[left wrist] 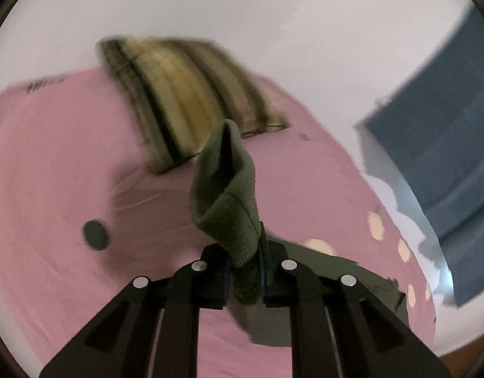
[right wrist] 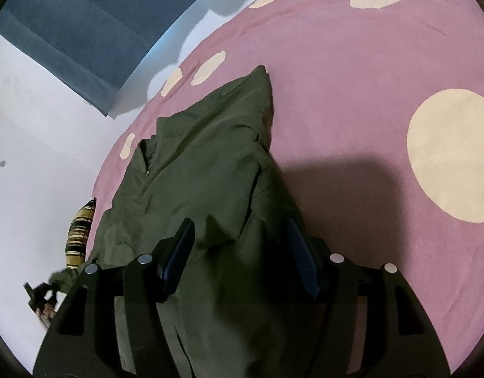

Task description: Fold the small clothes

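The left claw (left wrist: pixel 245 271) is clamped on the ribbed cuff (left wrist: pixel 238 236) of an olive green jacket (right wrist: pixel 204 182); the cuff stands up between its dark pads, and the sleeve opening gapes above them. The rest of that sleeve trails down to the pink rug (left wrist: pixel 53 173) under the claw. Farther out on the rug lies a folded striped garment (left wrist: pixel 185 100) in tan and dark bands, blurred in this view, and a dark round spot (left wrist: pixel 95 234) sits to the left of the claw.

The right claw (right wrist: pixel 238 252) stands wide over the jacket's body, its two pads apart with the fabric lying between and beneath them; they do not pinch it. The jacket is spread on the pink rug, its zipped collar toward the left of that view. Cream dots (right wrist: pixel 452 157) mark the rug. Beyond the rug's edge is a pale floor (right wrist: pixel 37 157) and a blue mat (right wrist: pixel 84 31).
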`<state>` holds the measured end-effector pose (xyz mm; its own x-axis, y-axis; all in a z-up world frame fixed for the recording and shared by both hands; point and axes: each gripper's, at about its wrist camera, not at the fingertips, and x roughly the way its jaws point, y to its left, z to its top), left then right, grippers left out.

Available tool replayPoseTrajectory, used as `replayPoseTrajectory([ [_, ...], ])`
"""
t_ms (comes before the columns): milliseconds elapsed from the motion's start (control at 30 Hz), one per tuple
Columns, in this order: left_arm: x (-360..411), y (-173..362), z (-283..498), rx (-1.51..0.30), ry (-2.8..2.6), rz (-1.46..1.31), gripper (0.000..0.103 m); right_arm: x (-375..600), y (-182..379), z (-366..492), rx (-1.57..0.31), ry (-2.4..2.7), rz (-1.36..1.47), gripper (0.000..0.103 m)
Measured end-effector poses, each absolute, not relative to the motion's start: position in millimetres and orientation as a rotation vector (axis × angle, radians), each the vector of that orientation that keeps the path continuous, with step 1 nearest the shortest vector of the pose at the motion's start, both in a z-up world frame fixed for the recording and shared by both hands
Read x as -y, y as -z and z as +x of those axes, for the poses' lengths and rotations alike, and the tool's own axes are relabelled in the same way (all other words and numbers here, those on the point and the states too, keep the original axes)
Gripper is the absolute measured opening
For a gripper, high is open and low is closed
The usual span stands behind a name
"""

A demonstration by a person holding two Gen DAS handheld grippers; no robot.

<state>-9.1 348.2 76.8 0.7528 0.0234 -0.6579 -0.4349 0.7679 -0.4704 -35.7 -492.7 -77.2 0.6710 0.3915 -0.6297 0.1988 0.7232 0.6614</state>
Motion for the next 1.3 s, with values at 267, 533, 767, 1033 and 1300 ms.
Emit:
replayPoseTrajectory([
  [267, -194, -148, 43, -0.682, -0.052, -0.421, 0.014, 490, 71, -37, -0.850, -0.140, 0.760, 0.061],
  [533, -32, -161, 67, -0.700, 0.151, -0.221, 0.014, 488, 58, -41, -0.828, -0.183, 0.747, 0.061],
  [767, 93, -118, 76, -0.773, 0.287, -0.114, 0.014, 485, 58, -39, -0.841, -0.209, 0.747, 0.061],
  [1033, 185, -36, 79, -0.912, 0.344, 0.001, 0.015, 477, 67, -38, -0.870, -0.228, 0.754, 0.061],
  [1300, 217, -13, 60, -0.937, 0.433, 0.044, 0.050, 479, 64, -40, -0.858, -0.231, 0.771, 0.062],
])
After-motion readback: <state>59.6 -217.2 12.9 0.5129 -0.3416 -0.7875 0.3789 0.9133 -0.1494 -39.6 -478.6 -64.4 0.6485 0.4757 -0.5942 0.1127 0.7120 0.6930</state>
